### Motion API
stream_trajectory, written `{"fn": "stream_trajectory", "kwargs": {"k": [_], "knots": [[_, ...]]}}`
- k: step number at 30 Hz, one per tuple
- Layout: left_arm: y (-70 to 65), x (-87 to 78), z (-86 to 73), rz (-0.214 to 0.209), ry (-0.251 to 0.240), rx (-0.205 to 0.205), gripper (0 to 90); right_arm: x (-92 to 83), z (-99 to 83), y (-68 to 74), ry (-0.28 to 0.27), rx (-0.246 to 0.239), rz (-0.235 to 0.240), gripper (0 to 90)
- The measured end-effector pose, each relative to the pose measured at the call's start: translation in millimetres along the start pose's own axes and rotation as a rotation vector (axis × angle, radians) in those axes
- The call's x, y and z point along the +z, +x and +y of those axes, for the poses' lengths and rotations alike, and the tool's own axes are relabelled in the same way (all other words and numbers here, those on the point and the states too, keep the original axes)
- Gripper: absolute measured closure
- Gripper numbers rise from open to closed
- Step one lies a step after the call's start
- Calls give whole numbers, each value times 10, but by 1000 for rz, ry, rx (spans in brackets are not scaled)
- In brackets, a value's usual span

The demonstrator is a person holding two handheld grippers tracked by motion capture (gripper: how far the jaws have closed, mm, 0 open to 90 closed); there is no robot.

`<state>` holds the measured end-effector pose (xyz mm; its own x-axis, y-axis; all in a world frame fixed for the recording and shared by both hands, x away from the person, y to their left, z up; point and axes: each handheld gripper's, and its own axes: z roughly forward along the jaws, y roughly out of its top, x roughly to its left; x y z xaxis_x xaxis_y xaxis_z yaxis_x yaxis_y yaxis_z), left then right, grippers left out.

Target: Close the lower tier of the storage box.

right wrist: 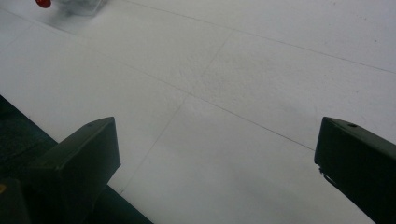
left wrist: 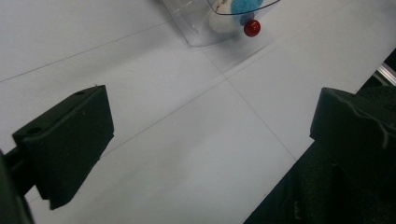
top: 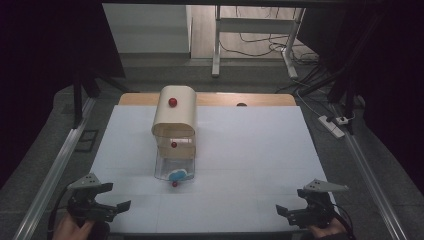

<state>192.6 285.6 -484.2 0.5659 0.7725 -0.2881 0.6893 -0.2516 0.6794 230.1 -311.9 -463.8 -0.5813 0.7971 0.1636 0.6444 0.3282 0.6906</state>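
Drawer unit (top: 173, 131): stood mid-table, its clear bottom drawer (top: 173, 167) pulled out towards the person, exposing a blue-and-white toy (top: 178, 175).
Left gripper (top: 111, 196): near edge, jaws spread, empty.
Right gripper (top: 290, 201): likewise spread, well apart from it.

My two grippers are matte black and blocky: the left gripper (top: 116, 196) and right gripper (top: 290, 208) each carry a grey three-cornered plate on top. Jaw blocks are chunky with small screw holes. Black cables trail off, I think; it's dim.
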Motion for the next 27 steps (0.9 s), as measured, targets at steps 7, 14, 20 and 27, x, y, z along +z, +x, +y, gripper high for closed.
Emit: {"fn": "stream_trajectory", "kwargs": {"k": [7, 14, 20, 27], "knots": [[-7, -18, 5, 16, -3, 19, 0, 5, 0, 2, 7, 0, -1, 0], [0, -33, 20, -4, -13, 39, 0, 10, -1, -4, 9, 5, 3, 0], [-18, -26, 49, -27, -18, 51, 0, 12, 0, -3, 12, 6, 4, 0], [-76, 17, 89, -32, -13, 74, 0, 16, 2, -1, 18, 3, 2, 0]]}}
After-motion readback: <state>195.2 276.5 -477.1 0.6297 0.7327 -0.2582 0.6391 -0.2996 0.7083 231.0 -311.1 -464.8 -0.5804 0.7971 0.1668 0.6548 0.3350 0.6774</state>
